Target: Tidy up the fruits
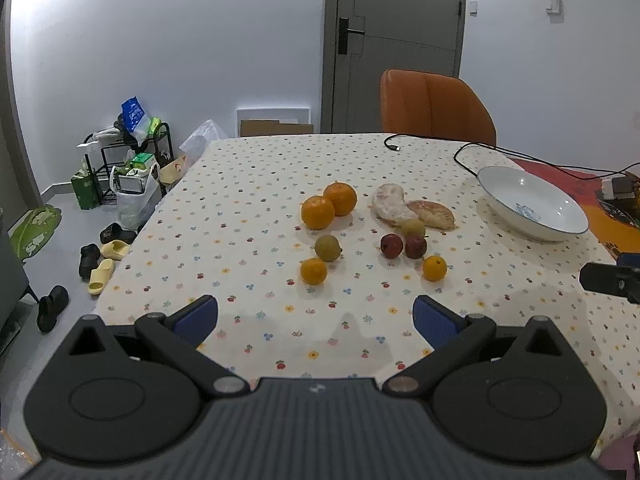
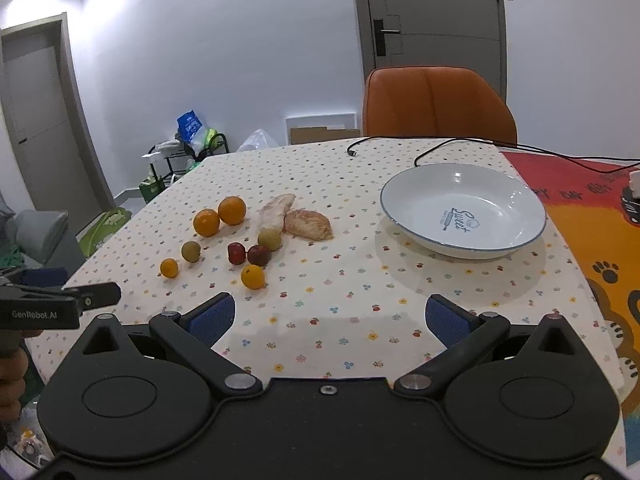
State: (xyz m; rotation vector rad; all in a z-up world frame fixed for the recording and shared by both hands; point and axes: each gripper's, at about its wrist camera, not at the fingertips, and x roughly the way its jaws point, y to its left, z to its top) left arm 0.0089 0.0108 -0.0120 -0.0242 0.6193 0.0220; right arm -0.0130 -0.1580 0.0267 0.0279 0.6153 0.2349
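1. Beyond the left gripper (image 1: 316, 320), only the front end of the right gripper (image 1: 610, 282) showed at the frame's right edge, the rest cut off; the person's hand (image 2: 12, 376) on the left handle was dark and half out of frame.
2. Ahead and right of the right gripper (image 2: 330, 318), the white bowl (image 2: 424, 184) with a thin blue rim held no fruit; printed lettering marked its bottom.
3. Both claws hung released, blue ribbed pads spread wide, nothing between them.
4. Ahead of the left claw, all fruit lay on the dotted tablecloth (image 1: 248, 208): two large oranges (image 1: 329, 205) touching, two pale pomelo pieces (image 1: 412, 210) with rough membrane, a greenish round fruit (image 1: 327, 247), another yellowish one (image 1: 413, 228), two small dark red fruits (image 1: 403, 246) side by side, and two small oranges (image 1: 313, 270) well apart.
5. Past the far table edge stood an orange padded chair (image 1: 432, 104); a black cable (image 1: 472, 152) trailed near the bowl.
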